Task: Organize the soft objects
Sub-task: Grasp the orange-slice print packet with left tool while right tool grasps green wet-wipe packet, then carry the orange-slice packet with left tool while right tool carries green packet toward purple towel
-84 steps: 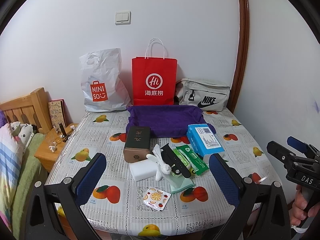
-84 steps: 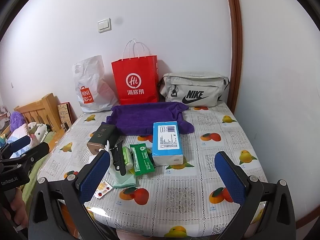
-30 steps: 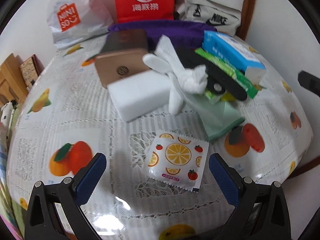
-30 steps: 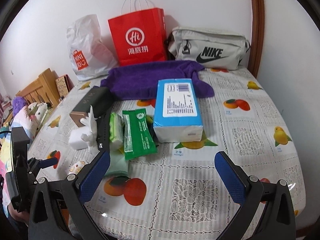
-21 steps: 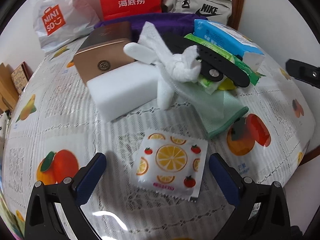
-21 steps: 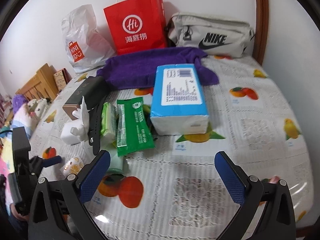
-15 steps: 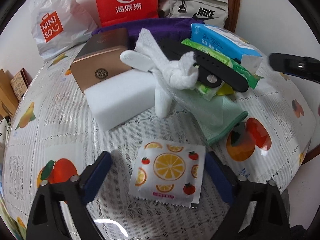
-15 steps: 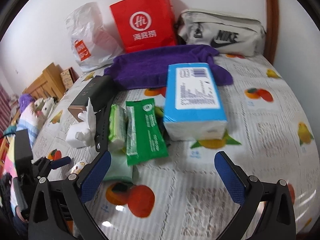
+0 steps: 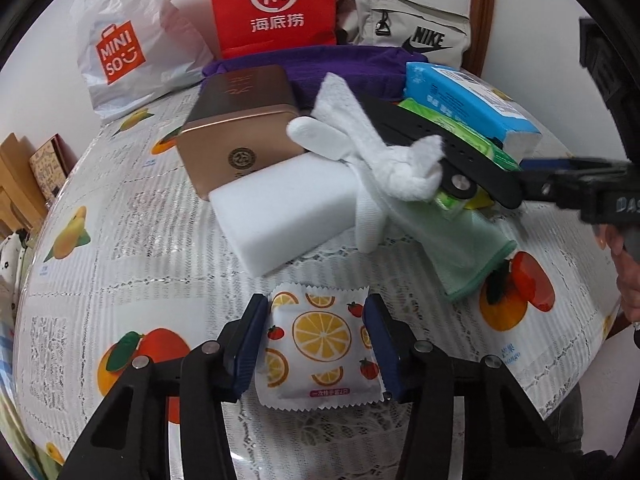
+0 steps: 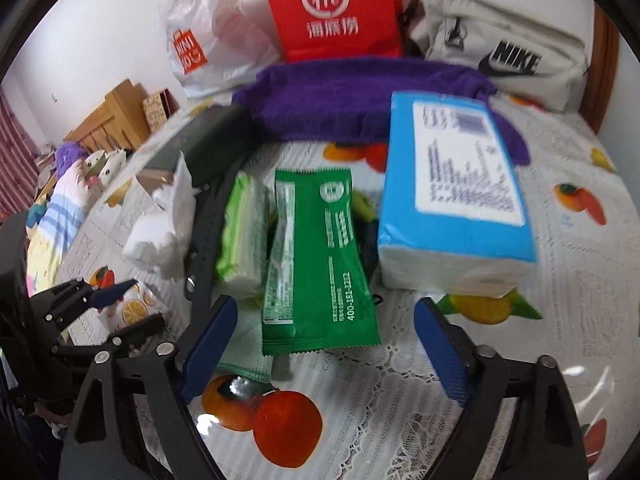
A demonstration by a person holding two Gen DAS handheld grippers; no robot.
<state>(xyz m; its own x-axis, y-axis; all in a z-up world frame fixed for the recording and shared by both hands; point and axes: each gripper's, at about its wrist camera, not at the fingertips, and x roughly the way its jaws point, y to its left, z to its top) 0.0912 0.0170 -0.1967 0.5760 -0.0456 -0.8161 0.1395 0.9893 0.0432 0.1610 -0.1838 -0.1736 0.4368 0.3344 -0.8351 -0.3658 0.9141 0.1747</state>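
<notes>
My left gripper has its blue pads closed against both sides of a white orange-print tissue packet lying on the table; it also shows in the right wrist view. My right gripper is open, straddling the near end of a green wipes packet. Beside it lie a light green tissue pack, a blue tissue pack, a green cloth, a white knotted cloth, a white sponge block and a purple towel.
A gold tin box and a black strap lie among the soft things. A red paper bag, a white Miniso bag and a grey Nike bag stand against the wall. A bed is left of the table.
Both grippers moved down and forward to the table. My left gripper closed from wide open onto the orange-print packet. My right gripper narrowed and came over the green wipes packet.
</notes>
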